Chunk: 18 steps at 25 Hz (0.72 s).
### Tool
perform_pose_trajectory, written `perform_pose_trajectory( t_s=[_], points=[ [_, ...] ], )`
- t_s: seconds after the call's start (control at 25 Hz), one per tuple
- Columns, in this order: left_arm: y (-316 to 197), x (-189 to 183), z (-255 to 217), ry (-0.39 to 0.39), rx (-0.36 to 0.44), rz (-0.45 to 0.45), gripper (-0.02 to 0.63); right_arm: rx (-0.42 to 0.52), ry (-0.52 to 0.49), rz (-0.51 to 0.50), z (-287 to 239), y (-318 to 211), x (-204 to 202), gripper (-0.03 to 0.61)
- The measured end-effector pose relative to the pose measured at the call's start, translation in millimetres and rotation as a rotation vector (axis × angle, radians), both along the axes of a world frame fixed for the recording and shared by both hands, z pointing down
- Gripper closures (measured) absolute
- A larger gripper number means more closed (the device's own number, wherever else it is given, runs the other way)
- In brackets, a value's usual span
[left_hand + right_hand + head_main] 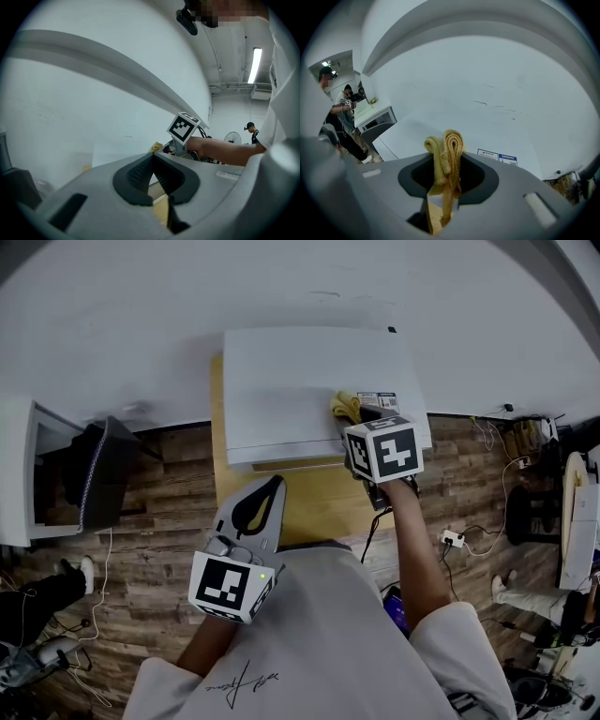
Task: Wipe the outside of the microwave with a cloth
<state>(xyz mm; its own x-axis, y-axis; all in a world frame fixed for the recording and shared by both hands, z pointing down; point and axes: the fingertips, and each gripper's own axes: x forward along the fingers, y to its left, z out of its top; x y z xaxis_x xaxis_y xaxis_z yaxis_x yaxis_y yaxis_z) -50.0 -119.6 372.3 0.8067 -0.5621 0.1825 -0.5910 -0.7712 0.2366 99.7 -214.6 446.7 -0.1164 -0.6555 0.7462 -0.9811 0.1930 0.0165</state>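
A white microwave (300, 381) sits closed on a small wooden bench (319, 507) against a white wall, seen from above, so its inside is not visible. At the far left stands a white box-shaped unit (23, 474) with a dark door hanging open; its interior is too dark to tell what it holds. The right tool (361, 416) is clenched on a folded yellow cloth (345, 406), which bunches out past the tips. The cloth lies over the microwave's top panel near its front right corner, just left of a small printed label (377, 399); whether it presses on the surface cannot be told. In the right gripper view the cloth (447, 150) stands upright in thick folds, pinched in the right tool (446, 176), with the microwave's flat white top (487, 136) beyond. The right arm reaches forward, forearm bare below a white T-shirt sleeve. The left tool (270, 488) is held low and close to the person's torso, pointing toward the bench's front edge, well apart from the cloth. In the left gripper view the left tool (152, 161) has its dark ribbed pads pressed together with nothing between them.
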Motion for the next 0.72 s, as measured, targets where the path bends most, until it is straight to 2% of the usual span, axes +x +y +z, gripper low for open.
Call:
perform_pose_trajectory(
  t_s=[0.36,0.72],
  points=[
    [-2.5,-12.3,-0.8,-0.006,0.003,-0.035,0.624,0.006,-0.043,-0.055,0.0,-10.6,-40.2,0.456],
    [-5.1,-31.3,-0.4,-0.007,0.001,-0.098,0.624,0.004,-0.091,-0.153,0.3,-21.9,-94.5,0.456]
  ],
)
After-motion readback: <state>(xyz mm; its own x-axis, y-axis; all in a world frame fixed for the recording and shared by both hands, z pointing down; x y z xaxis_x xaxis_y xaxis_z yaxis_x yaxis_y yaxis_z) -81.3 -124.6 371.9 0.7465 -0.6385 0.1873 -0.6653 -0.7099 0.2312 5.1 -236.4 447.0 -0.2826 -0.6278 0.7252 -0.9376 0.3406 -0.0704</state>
